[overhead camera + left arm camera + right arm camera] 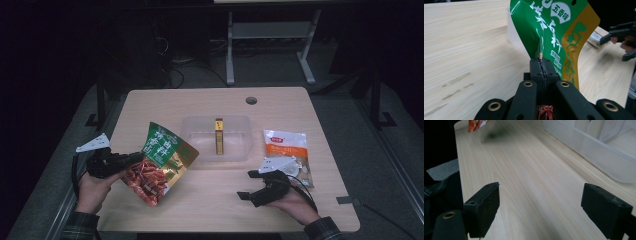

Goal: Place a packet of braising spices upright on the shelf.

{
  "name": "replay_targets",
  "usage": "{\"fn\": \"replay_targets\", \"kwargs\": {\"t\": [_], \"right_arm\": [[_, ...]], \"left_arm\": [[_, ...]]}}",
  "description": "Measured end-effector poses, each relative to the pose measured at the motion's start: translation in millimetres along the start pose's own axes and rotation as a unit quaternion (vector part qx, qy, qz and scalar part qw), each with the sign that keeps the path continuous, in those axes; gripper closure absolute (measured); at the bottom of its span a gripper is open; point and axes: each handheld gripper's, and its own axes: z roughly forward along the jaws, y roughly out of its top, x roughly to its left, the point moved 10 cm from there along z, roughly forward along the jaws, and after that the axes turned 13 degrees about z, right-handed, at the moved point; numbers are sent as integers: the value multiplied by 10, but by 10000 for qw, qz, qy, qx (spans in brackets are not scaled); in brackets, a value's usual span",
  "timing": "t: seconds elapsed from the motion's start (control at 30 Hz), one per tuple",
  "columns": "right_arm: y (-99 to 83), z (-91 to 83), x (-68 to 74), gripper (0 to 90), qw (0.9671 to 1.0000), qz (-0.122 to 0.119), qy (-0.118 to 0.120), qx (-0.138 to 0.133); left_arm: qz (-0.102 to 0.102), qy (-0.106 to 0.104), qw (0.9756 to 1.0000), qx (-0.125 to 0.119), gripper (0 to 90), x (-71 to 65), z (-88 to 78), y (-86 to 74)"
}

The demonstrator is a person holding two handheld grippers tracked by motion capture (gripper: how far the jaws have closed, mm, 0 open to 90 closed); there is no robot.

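Observation:
My left gripper (136, 158) is shut on the edge of a green, gold and red snack bag (161, 162), which hangs tilted above the table's left side. In the left gripper view the jaws pinch the green snack bag (549, 27) along its seam, my left gripper (543, 63) fully closed on it. My right gripper (249, 185) rests low over the table's front right, jaws wide apart with nothing between them; the right gripper view shows my right gripper (540, 205) open over bare wood.
A clear plastic bin (197, 145) sits mid-table with a slim yellow box (219, 136) upright inside. A white and orange snack packet (287, 152) lies right of the bin, just beyond my right hand. The bin's wall (599, 150) is close in the right gripper view.

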Motion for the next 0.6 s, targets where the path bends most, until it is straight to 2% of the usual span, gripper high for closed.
{"fn": "replay_targets", "kwargs": {"t": [0.27, 0.43, 0.6], "right_arm": [[95, 58, 82, 156, 9998, -58, 150, -96], [158, 120, 205, 166, 9990, -96, 417, -102], [231, 179, 288, 165, 9981, -124, 578, -152]], "left_arm": [[174, -359, 9992, 60, 898, -265, 199, 97], [268, -601, 9978, 95, 898, -444, 342, 146], [370, -780, 9961, 159, 898, -585, 479, 174]]}}
